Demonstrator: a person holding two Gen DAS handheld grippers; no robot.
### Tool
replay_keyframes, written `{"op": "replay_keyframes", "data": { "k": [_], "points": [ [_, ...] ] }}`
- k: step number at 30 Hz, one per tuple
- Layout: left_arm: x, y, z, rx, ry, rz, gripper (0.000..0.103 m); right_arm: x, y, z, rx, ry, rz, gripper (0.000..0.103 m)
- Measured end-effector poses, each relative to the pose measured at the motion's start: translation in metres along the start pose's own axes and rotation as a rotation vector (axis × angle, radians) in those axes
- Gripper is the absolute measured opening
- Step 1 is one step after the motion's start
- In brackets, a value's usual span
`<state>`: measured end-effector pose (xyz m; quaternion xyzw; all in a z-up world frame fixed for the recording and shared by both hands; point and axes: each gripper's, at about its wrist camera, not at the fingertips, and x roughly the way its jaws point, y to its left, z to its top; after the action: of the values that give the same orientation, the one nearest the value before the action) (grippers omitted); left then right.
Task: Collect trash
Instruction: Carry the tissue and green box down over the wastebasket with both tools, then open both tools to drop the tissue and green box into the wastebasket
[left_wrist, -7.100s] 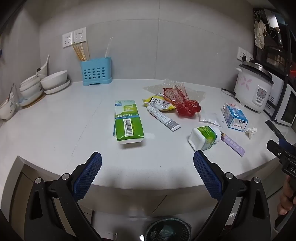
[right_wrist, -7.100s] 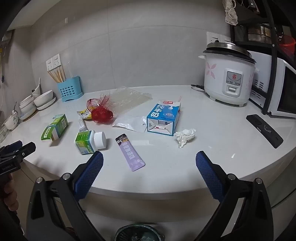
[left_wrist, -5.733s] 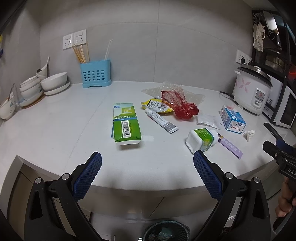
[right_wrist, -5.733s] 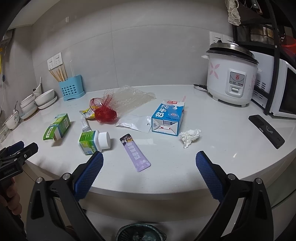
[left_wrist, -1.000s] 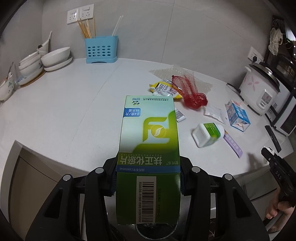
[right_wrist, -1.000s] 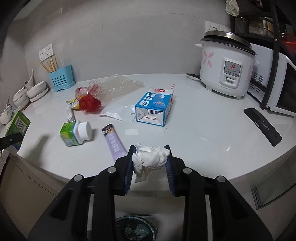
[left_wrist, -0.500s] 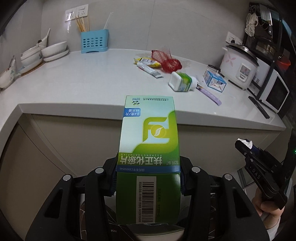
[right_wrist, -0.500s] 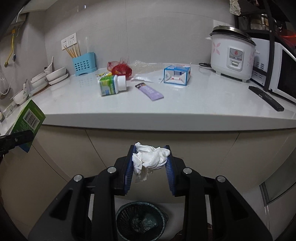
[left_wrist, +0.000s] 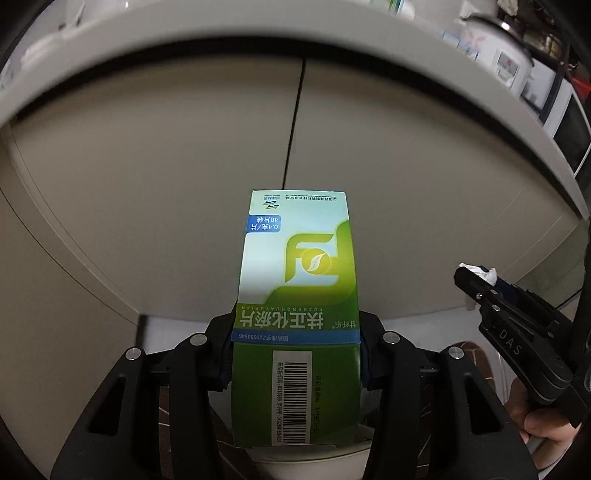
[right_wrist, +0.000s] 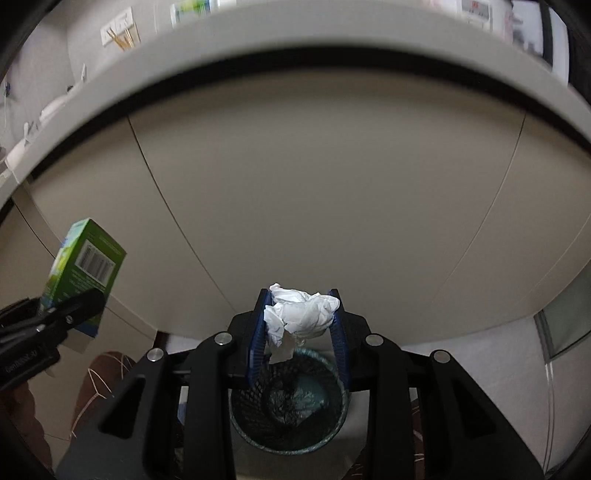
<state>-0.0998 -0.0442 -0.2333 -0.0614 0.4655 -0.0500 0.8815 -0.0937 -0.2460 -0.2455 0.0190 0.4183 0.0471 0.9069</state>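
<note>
My left gripper is shut on a green and white medicine box, held out in front of the cabinet doors below the counter; the box also shows in the right wrist view. My right gripper is shut on a crumpled white tissue, directly above a dark mesh trash bin on the floor. The right gripper with the tissue shows at the right of the left wrist view. The bin is hidden behind the box in the left wrist view.
Beige cabinet doors fill the view, under the overhanging white counter edge. A rice cooker and a microwave stand on the counter at upper right. Brown patterned floor surrounds the bin.
Both grippers have dropped well below the counter edge with the box and the tissue still held. The countertop has slid up out of view and the bin has come closer under the right gripper.
</note>
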Motion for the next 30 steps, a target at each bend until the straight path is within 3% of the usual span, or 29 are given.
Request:
{"op": "replay_keyframes", "data": {
  "k": [8, 18, 24, 30],
  "points": [
    [0.096, 0.003, -0.039, -0.008, 0.107, 0.002, 0.047, 0.099, -0.006, -0.057, 0.033, 0.186, -0.009, 0.03],
    [0.208, 0.003, -0.083, -0.009, 0.308, 0.008, 0.047, 0.196, -0.027, -0.106, 0.047, 0.434, -0.04, 0.03],
    [0.252, 0.001, -0.105, 0.017, 0.427, 0.017, 0.047, 0.228, -0.026, -0.127, 0.038, 0.546, -0.031, 0.03],
    [0.277, 0.008, -0.127, 0.04, 0.506, 0.007, 0.048, 0.242, -0.029, -0.136, 0.034, 0.583, -0.031, 0.03]
  ]
}}
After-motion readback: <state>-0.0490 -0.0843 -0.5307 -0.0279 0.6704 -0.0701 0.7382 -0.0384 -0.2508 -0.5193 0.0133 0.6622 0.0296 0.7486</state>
